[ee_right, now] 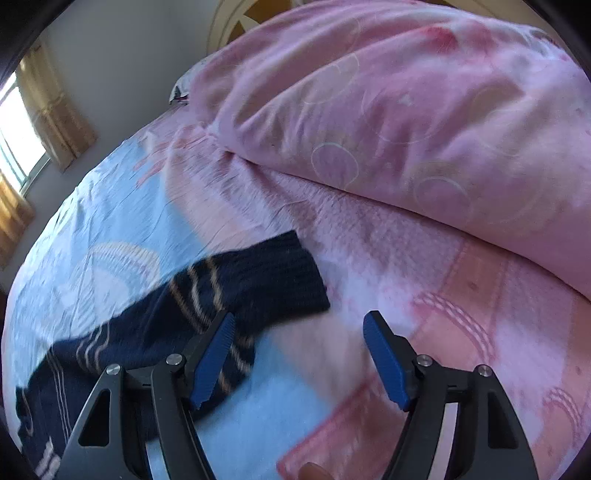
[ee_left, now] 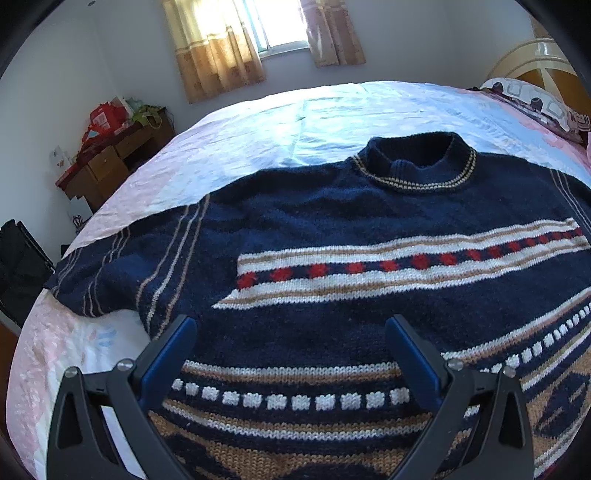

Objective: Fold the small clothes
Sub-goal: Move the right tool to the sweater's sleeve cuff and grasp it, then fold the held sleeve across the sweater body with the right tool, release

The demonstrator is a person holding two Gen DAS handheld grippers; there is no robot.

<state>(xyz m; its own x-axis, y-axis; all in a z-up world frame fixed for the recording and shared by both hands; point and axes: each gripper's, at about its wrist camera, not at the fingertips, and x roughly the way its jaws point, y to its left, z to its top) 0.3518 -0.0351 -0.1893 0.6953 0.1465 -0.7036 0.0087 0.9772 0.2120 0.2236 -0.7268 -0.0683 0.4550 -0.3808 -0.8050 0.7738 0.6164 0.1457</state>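
A navy knitted sweater (ee_left: 332, 221) with tan, white and red stripes lies flat on the bed, collar away from me. My left gripper (ee_left: 291, 325) is open and empty, hovering over the sweater's lower body. In the right wrist view one sleeve (ee_right: 207, 302) with its ribbed cuff stretches out on the bed sheet. My right gripper (ee_right: 299, 325) is open and empty, just right of the sleeve, its left finger over the sleeve's edge.
A pink duvet (ee_right: 406, 110) is heaped at the head of the bed. A patterned pillow (ee_left: 532, 99) lies by the headboard. A wooden desk (ee_left: 110, 162) with bags stands by the wall under a curtained window (ee_left: 258, 33).
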